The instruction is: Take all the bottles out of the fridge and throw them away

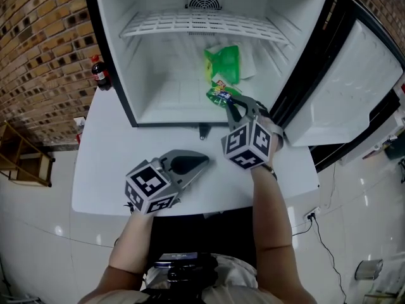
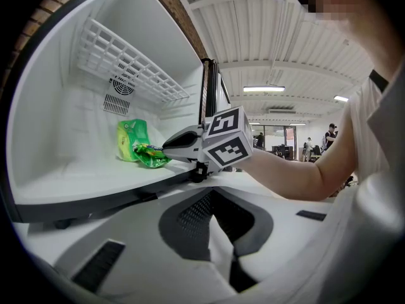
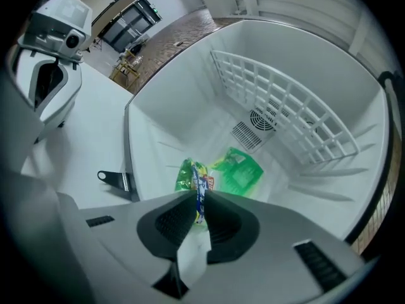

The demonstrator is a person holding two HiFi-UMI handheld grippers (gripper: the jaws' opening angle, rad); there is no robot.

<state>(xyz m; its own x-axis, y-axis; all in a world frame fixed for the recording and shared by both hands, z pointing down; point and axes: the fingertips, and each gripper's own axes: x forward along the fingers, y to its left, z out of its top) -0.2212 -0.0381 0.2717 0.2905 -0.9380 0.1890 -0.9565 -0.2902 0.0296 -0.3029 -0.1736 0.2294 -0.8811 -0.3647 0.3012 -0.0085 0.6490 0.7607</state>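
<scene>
Our right gripper [image 3: 199,198] reaches over the front lip of the fridge [image 1: 114,43], its jaws closed on the near edge of a crumpled green packet [image 3: 190,176]. The packet's printed seam stands pinched between the two dark pads, and the rest of it lies on the white floor of the fridge just past the tips. Behind it, farther in and a little to the right, we see a second green packet [image 1: 224,62] lying flat below the wire shelf [image 1: 202,25], with a round vent [image 1: 204,2] in the back wall above that. Our left gripper [image 1: 202,159] hangs low over the white table [image 1: 101,170] in front of the fridge, well apart from the right one. Its jaws are closed together with nothing between them, and they point toward the fridge opening. The fridge door [image 1: 348,87] stands swung wide to the right. The one bottle [image 1: 99,73] we can see is dark with a red cap. It stands upright outside the fridge, just beside its left wall and near the brick wall [image 1: 38,37]. We cannot tell whether it rests on the table's far corner or on something behind it. Neither gripper is near it.
</scene>
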